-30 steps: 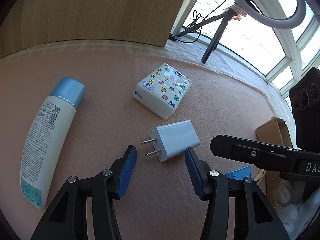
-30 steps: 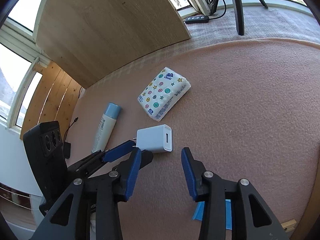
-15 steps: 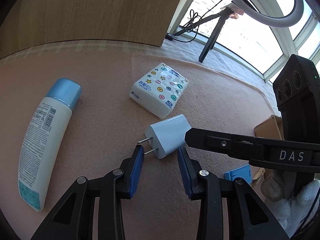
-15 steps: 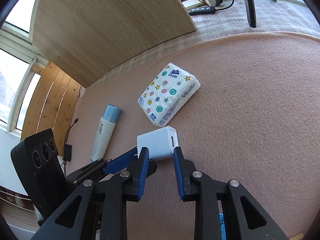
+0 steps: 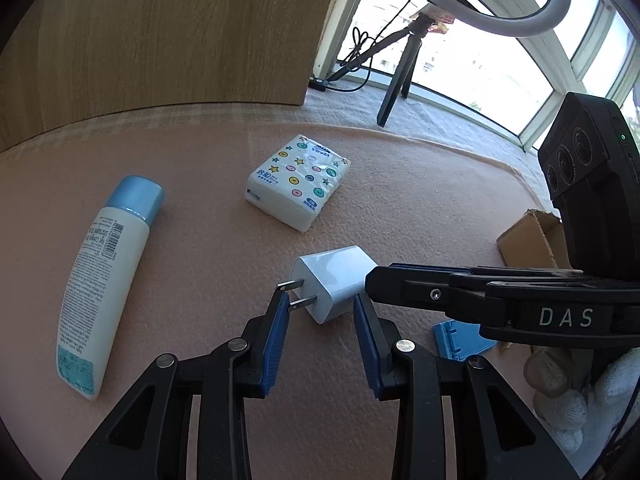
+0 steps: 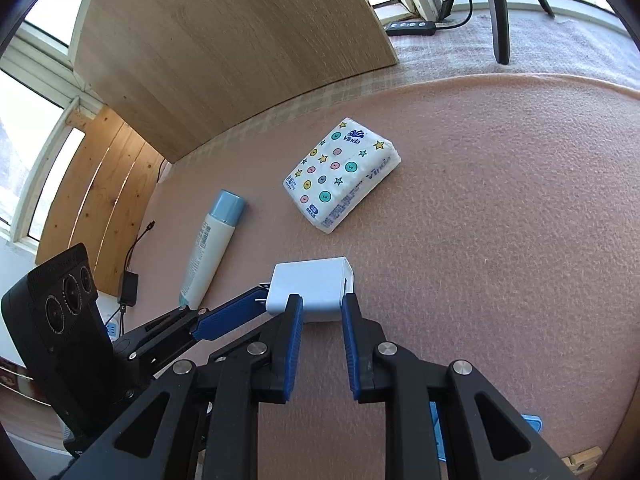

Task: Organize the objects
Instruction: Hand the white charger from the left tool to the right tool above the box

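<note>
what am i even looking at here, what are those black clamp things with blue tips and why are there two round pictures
Each black clamp is a hand-held two-finger gripper; a person holds one in each hand. Each round picture comes from a fisheye camera on one gripper, looking along its fingers.

On the pink felt-like mat lie a white bottle with a light blue cap, a white tissue pack printed with stars and dots, and a small white wall charger with two metal prongs.

The left gripper and the right gripper both straddle the charger from different sides, jaws narrowed. Whether either actually grips it is unclear. A white-gloved hand holds the right gripper.
</note>
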{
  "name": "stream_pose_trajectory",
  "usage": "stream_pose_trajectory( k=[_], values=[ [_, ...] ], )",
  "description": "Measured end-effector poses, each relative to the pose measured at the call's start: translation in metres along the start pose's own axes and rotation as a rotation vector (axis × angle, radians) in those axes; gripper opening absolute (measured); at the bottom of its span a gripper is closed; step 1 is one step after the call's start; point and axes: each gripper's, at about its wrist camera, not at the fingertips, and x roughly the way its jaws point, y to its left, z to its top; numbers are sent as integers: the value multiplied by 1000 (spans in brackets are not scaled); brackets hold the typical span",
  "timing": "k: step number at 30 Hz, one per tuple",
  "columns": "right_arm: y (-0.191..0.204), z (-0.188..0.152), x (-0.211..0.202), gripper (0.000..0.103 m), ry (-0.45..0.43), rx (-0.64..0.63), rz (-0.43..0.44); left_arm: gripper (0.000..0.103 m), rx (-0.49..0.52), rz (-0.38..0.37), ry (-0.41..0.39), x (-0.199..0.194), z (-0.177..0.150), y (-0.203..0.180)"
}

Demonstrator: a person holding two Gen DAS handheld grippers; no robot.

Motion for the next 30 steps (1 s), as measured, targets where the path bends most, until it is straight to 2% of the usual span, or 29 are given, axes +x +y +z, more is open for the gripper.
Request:
stream_pose_trajectory(
  k=[8,17,30],
  values=[
    [-5,-14,-19,18,-19,23,25,34,43,-14,-34,-21,1,-24],
    [-17,-28,-59,18,-86,61,32,33,96,-52,-62,-33,7,-64],
    [-54,-54,-147,18,-217,120,-34,33,209,-166,-86,-29,21,-161]
  ],
)
